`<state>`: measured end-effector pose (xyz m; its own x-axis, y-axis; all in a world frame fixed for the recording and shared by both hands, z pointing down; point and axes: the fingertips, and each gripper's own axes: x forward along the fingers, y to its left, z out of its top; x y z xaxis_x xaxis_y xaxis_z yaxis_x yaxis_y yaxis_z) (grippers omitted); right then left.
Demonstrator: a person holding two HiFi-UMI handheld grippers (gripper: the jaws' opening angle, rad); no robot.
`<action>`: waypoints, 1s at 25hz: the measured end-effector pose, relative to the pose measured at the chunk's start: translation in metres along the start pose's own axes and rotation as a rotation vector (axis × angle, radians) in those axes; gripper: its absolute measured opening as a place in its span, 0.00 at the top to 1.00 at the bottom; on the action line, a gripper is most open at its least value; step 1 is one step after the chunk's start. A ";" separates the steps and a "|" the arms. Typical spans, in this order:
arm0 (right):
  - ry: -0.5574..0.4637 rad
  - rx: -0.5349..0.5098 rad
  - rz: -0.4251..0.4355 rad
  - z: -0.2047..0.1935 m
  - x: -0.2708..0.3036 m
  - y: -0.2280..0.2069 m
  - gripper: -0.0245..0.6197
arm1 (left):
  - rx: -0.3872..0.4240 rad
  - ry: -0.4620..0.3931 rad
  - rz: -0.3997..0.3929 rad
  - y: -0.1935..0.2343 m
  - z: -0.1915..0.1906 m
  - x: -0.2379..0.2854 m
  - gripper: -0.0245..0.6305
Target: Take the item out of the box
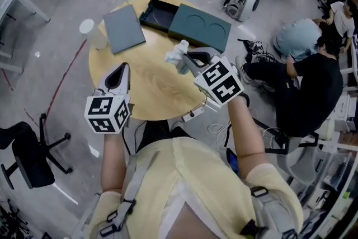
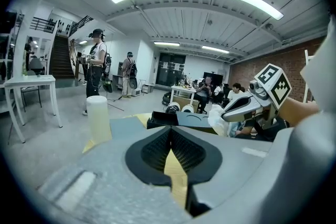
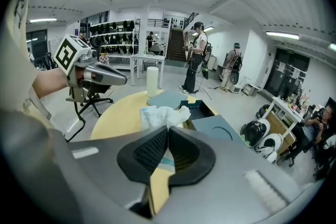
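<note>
The crumpled white paper wad (image 3: 160,114), with a trace of pale blue print on it, is pinched in my right tool (image 3: 167,135). The jaws are closed down narrow on its lower edge, and most of the wad bunches up beyond the tips. The blue print sits right between the ribbed pads and is too small for me to read. The wad is out of the box and sits a little toward 3 o'clock from the middle of the round pale wooden surface (image 1: 151,92), near the closest corner of the dark grey-green insert tray (image 1: 200,27) with two round recesses.

That tray lies at about 1 o'clock on the surface. The open dark box (image 1: 158,13) is touching it at 12 o'clock. The flat grey-green lid (image 1: 123,28) lies at 11 o'clock, apart from the box. A translucent white cylindrical cup (image 1: 92,33) stands upright at the rim at 10 o'clock.

My left tool (image 2: 170,135) is at about 8 o'clock, well apart from the wad. Its jaws are brought together with nothing in them, and only the wood shows through the slit below the tips.

The only markings I can make out are the black-and-white square patterns on each tool's cube (image 1: 108,113).
</note>
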<state>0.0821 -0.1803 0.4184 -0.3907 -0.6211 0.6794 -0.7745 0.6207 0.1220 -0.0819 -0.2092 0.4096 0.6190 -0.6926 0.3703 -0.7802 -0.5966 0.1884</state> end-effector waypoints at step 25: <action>-0.077 0.086 0.012 -0.009 -0.014 0.013 0.95 | -0.008 -0.001 0.055 0.006 -0.004 -0.019 0.96</action>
<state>0.0816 -0.1592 0.4174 -0.4345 -0.6510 0.6225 -0.8080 0.5871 0.0499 -0.0983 -0.1980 0.4074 0.5749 -0.7247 0.3797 -0.8139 -0.5540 0.1749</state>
